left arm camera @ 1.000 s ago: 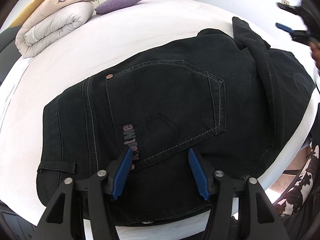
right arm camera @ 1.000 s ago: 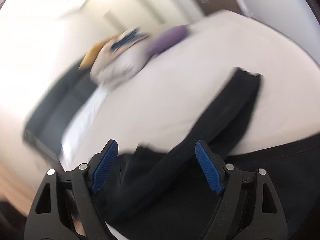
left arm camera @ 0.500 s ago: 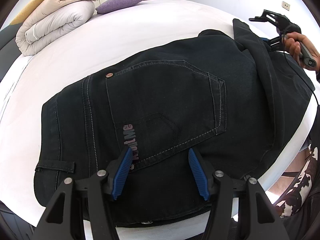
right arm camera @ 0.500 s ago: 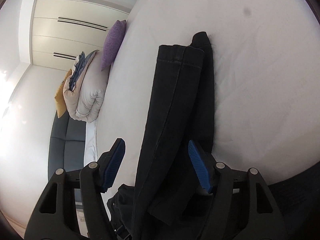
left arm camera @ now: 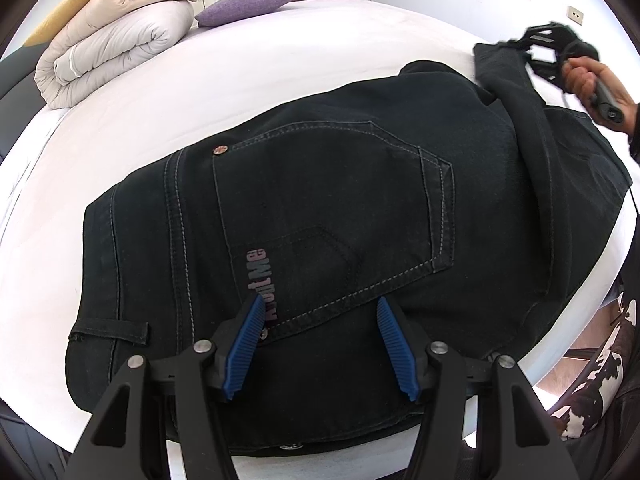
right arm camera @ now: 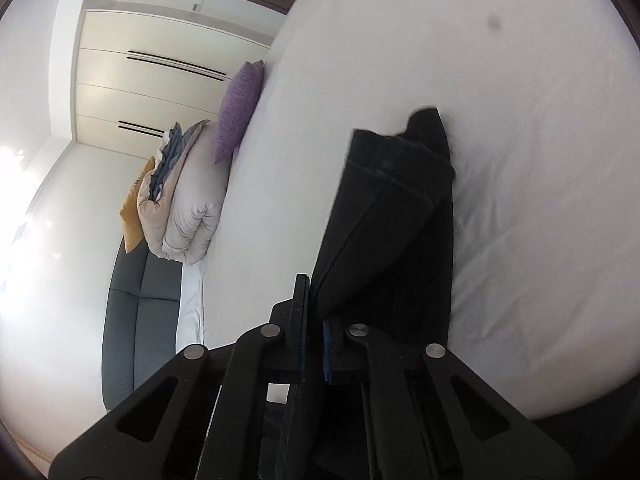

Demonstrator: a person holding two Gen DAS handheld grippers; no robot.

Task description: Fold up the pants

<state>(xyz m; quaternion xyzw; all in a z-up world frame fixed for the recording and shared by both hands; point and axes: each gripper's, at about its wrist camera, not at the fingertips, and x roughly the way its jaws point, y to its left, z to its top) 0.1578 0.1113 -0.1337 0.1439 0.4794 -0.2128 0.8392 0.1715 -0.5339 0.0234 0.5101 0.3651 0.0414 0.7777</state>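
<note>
Pants [left arm camera: 320, 208]: we see them spread on the bed [left arm camera: 280, 52].
Left hand-held gripper [left arm camera: 320, 344]: jaws apart, above the pocket.
Right hand-held gripper [right arm camera: 316, 332]: clamped on the leg.

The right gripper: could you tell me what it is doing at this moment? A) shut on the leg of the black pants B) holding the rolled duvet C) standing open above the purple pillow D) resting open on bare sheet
A: in the right wrist view the right gripper has its blue pads pinched on the leg of the black pants.
</note>
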